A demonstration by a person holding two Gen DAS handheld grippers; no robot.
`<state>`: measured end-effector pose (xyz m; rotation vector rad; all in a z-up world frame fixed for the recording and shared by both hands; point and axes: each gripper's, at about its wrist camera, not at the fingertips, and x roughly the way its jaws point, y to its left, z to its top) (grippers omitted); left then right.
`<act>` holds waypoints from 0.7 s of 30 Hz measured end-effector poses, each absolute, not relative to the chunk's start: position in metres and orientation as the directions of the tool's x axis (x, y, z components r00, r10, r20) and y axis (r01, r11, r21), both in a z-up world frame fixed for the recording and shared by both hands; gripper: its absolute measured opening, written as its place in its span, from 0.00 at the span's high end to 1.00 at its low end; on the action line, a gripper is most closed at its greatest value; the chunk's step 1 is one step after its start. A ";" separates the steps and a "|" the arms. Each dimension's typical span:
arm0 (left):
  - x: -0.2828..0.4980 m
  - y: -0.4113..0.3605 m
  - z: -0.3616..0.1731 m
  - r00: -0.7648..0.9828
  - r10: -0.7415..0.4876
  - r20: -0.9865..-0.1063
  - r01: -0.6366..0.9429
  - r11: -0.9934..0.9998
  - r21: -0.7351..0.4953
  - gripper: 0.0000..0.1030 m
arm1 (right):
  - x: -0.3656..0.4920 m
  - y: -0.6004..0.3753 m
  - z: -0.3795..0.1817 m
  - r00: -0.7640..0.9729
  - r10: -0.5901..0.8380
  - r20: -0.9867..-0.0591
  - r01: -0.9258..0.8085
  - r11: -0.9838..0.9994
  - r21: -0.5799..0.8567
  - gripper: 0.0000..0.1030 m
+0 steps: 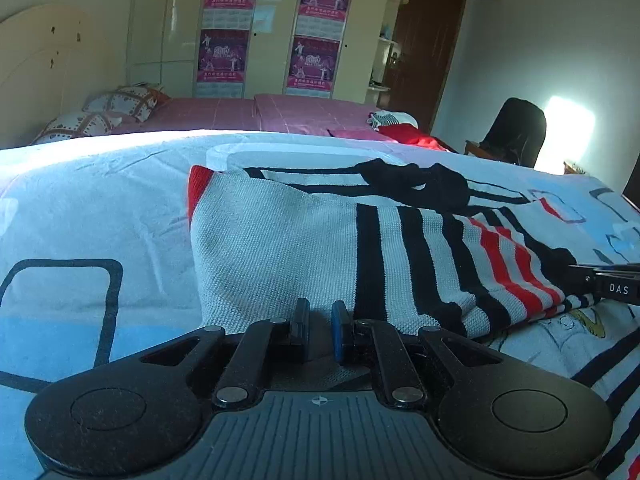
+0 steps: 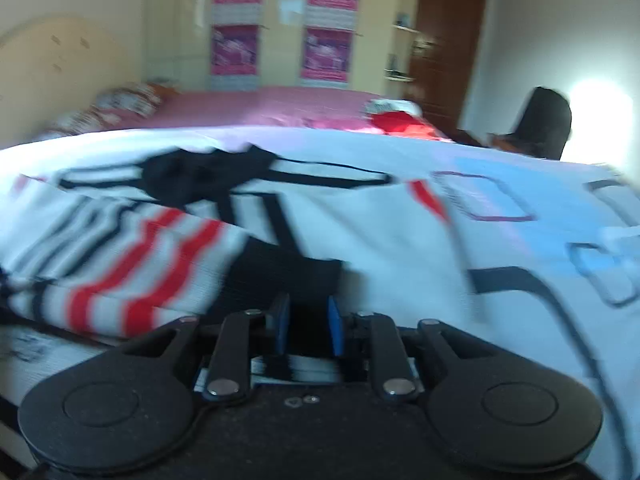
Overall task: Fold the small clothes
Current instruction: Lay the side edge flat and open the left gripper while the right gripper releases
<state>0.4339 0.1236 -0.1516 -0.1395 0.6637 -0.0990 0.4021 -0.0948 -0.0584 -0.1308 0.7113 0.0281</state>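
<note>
sweater [image 1: 280, 248]: I see coarse matt knit cloth.
bed sheet [image 1: 100, 200]: smooth printed cotton-like cloth, lightly creased.
left gripper [image 1: 320, 330]: matt black plastic, shiny metal rivets.
wardrobe [image 1: 168, 20]: glossy cream panels.
door [image 1: 428, 48]: dark wood.

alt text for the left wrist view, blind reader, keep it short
The left gripper, nearly shut, sits at the near edge of a folded striped knit sweater lying on a white patterned bedsheet. The right gripper enters at the sweater's right edge; beyond are a pink bed and a wardrobe.
</note>
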 end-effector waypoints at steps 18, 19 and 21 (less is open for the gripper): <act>0.382 0.106 -0.119 0.784 -0.126 -0.608 0.116 0.992 -0.056 0.28 | 0.294 -0.159 -0.022 0.745 0.014 -0.667 0.046 0.996 0.073 0.64; 0.377 0.106 -0.119 0.785 -0.123 -0.608 0.113 0.992 -0.054 0.28 | 0.289 -0.163 -0.022 0.742 0.018 -0.670 0.054 0.995 0.087 0.64; 0.364 0.110 -0.118 0.784 -0.115 -0.610 0.104 0.993 -0.053 0.28 | 0.282 -0.170 -0.022 0.737 0.015 -0.676 0.064 0.994 0.091 0.63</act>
